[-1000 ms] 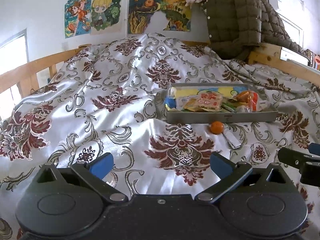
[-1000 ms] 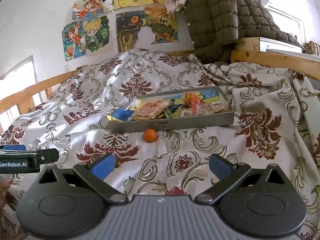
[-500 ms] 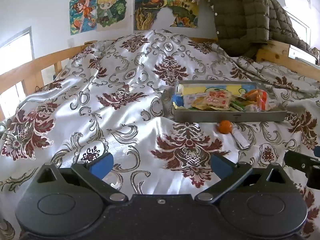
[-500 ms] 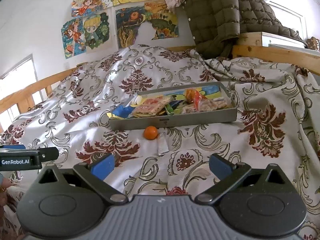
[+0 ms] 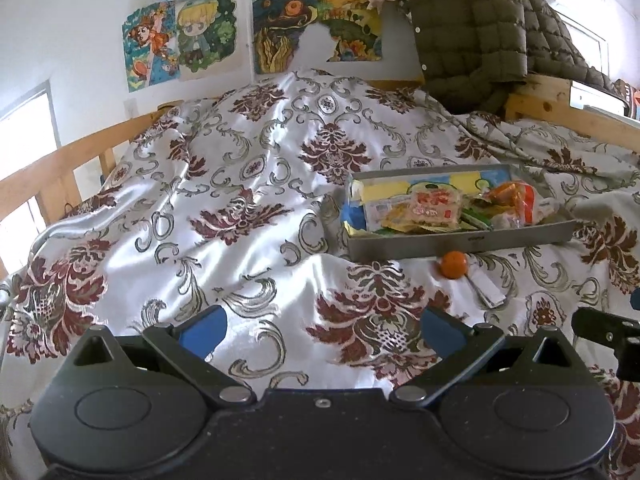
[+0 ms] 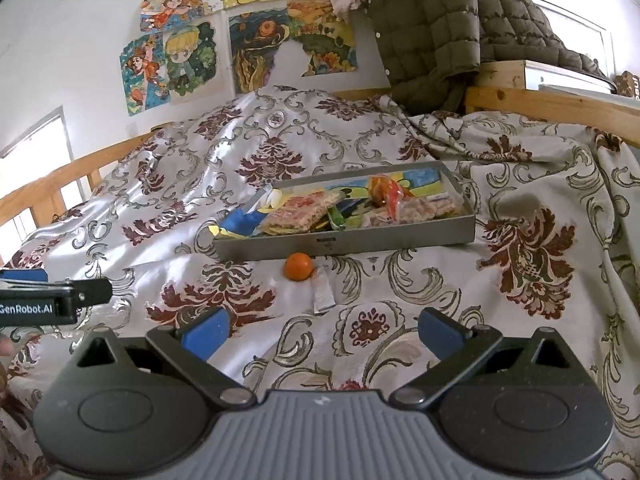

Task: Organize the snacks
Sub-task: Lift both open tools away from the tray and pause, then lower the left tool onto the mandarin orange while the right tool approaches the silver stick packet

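A shallow grey tray lies on the patterned bedspread, filled with several wrapped snacks. Just in front of it sits a small orange fruit, and beside that a thin silver-white packet. My left gripper is open and empty, well short and left of the tray. My right gripper is also open and empty, with the fruit and packet straight ahead. Each gripper shows at the edge of the other's view.
The white and maroon floral bedspread covers the whole bed in soft folds. Wooden rails run along the left and back right. An olive quilted jacket hangs over the far rail, under cartoon posters.
Both cameras have tipped slightly, so the tray and fruit sit a little differently in view. Both grippers stay open and empty; nothing on the bed has moved.
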Action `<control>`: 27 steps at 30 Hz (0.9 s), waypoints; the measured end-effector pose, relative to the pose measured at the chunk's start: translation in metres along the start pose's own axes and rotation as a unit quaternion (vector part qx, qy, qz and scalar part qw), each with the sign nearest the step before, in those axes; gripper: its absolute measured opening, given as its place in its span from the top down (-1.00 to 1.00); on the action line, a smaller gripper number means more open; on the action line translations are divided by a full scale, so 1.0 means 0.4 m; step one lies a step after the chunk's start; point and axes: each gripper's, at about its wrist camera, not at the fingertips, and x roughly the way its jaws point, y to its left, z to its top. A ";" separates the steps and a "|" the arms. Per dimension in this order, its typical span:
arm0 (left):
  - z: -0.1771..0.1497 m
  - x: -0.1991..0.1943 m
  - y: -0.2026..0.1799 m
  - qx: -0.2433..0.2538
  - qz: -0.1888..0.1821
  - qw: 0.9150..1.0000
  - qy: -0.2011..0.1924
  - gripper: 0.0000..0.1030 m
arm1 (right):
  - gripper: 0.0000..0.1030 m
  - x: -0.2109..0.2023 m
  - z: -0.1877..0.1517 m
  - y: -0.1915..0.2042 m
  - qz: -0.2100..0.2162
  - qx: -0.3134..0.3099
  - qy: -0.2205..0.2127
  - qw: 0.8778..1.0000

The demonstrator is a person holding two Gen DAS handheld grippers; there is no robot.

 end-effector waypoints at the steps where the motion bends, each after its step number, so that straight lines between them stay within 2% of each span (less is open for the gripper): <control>1: 0.001 0.004 0.000 0.001 0.000 1.000 0.000 -0.99 | -1.00 0.004 0.000 -0.002 -0.001 0.002 0.002 1.000; 17: 0.044 0.081 0.001 0.028 -0.009 0.999 0.016 -0.99 | -1.00 0.076 0.035 -0.032 -0.001 -0.012 0.021 1.000; 23: 0.087 0.111 0.012 0.038 -0.012 0.999 0.018 -0.99 | -1.00 0.121 0.059 -0.020 0.011 -0.034 0.033 0.999; 27: 0.123 0.116 0.039 0.027 -0.018 0.999 0.006 -0.99 | -1.00 0.161 0.082 -0.009 0.022 -0.049 0.048 0.997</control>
